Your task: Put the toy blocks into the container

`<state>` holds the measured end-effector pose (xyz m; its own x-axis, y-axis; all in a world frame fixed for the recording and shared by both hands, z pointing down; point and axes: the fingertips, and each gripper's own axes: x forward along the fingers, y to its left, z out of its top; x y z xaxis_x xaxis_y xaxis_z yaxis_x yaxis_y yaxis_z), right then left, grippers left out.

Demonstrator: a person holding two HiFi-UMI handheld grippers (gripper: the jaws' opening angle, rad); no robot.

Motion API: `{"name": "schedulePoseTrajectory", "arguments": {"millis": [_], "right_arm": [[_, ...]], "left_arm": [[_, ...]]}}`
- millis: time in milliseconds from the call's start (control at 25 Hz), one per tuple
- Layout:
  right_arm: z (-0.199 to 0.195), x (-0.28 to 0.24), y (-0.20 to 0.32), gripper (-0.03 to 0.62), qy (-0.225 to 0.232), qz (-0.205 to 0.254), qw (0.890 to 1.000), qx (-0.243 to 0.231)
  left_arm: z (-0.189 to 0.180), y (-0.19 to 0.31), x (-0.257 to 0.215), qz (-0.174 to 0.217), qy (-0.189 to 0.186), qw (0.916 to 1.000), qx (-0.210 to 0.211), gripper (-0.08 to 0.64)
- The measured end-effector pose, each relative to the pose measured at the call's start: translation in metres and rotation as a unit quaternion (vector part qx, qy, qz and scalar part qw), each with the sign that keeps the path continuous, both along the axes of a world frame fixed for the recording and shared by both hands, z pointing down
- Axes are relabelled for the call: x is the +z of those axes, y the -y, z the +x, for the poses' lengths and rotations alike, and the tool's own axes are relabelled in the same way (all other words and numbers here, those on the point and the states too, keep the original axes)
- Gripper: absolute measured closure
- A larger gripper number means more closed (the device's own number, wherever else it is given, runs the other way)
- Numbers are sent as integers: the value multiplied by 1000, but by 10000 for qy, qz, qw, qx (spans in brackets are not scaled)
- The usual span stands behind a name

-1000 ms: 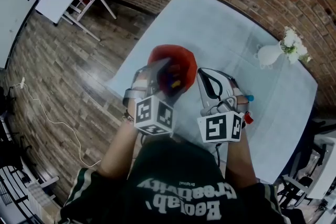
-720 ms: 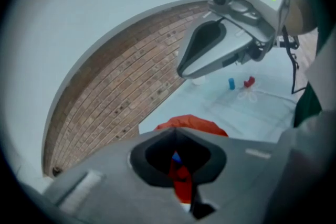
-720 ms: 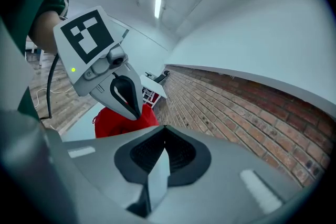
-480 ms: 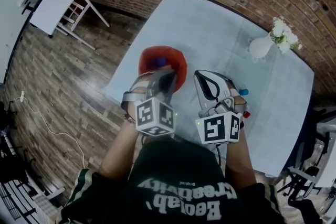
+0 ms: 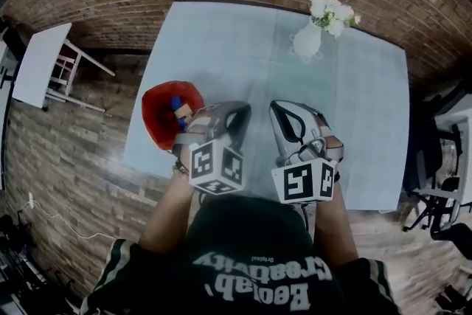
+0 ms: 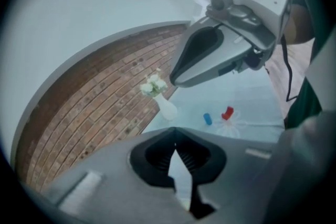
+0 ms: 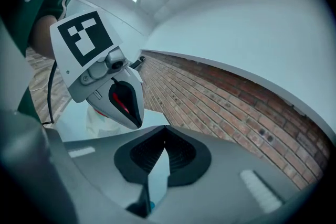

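Note:
The red container (image 5: pixel 168 118) sits near the table's left edge with a blue block (image 5: pixel 177 105) showing inside it. Just right of it, my left gripper (image 5: pixel 242 113) is held above the table, shut and empty; in its own view the left gripper (image 6: pixel 175 148) has its tips together. My right gripper (image 5: pixel 277 108) is alongside, also shut with nothing in it, as the right gripper (image 7: pixel 165 135) shows in its own view. A blue block (image 6: pixel 208 119) and a red block (image 6: pixel 227 113) lie on the table beyond; the right gripper hides them in the head view.
The pale blue table (image 5: pixel 221 40) stands against a brick wall. A white vase with flowers (image 5: pixel 307 40) is at its far side. A white folding table (image 5: pixel 40 63) is on the wooden floor to the left, and chair frames (image 5: pixel 442 158) to the right.
The left gripper has drawn back from over the red container, which now lies to its left with a blue block showing inside. The head view has swung, and the loose blocks have gone out of sight.

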<state>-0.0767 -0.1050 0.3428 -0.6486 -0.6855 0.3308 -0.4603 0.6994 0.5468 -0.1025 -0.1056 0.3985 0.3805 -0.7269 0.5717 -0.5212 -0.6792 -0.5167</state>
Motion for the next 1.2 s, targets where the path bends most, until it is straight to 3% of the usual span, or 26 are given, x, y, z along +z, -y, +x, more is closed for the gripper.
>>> {"name": "schedulePoseTrajectory", "arguments": {"millis": [360,560,720,880,1200], "right_arm": [[106,4,7,586,35,-79,9948,1016],[129,10,3,586,-1,-130,9939,1099],[147,25,3,586,-69,-273,9922,1214],[170,42,6,586,-69,-429,9897,1362],[222,79,15,586,-101,-791,9834,1631]], "left_arm": [[100,10,-1,37,6,9964,846,557],[125,9,11,-132,2,9946,1027,557],[140,12,36,-591,-144,9911,1182,555],[163,15,84,-1383,-113,9814,1326,390],[181,53,175,-2209,269,9721,735,342]]}}
